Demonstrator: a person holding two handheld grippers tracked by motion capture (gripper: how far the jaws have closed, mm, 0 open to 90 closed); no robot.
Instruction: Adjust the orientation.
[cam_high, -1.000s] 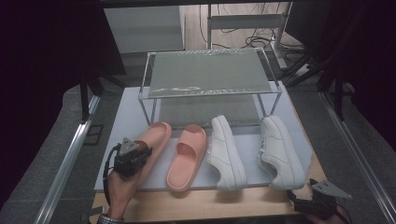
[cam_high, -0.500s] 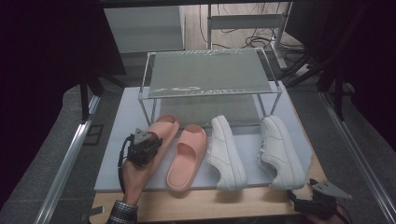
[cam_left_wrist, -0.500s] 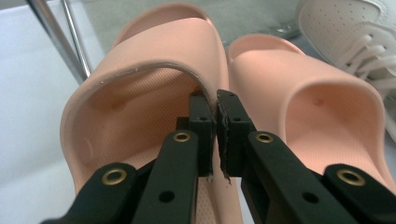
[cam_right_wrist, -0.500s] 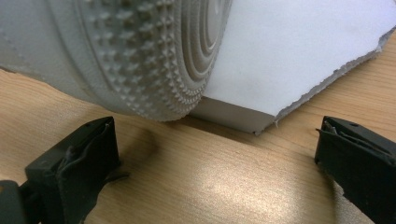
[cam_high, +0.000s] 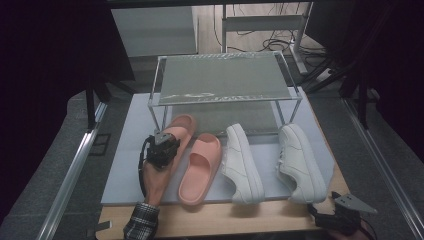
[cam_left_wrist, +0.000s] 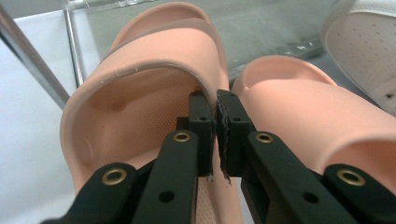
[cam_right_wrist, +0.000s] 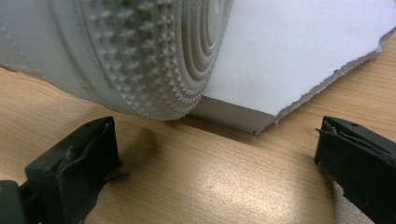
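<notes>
Pink slide (cam_high: 176, 131), the left one of the pair, sits at the near-left foot of the wire shoe rack (cam_high: 222, 80), its toe now reaching under the rack's lower edge. The left gripper (cam_high: 161, 149) has its fingers (cam_left_wrist: 201, 122) clamped together on the inner side of the slide's strap, one finger inside the shoe and one outside, as the left gripper view shows plainly. Compared with a second ago, the hand has carried the slide away from the person and toward the rack: then its heel lay close to the near edge of the grey mat (cam_high: 125, 150), level with its partner; now it lies further forward than the second pink slide (cam_high: 200, 167), which stays where it was. I judge this to mean the slide is on its way onto or under the rack, with the lift onto a shelf not yet made.

Both white sneakers, the left one (cam_high: 242, 162) and the right one (cam_high: 300, 160), are unmoved. The right gripper (cam_high: 345, 216) rests at the near-right corner of the table (cam_high: 240, 222), fingers (cam_right_wrist: 74, 163) well apart and holding nothing, just below the right sneaker's heel.
</notes>
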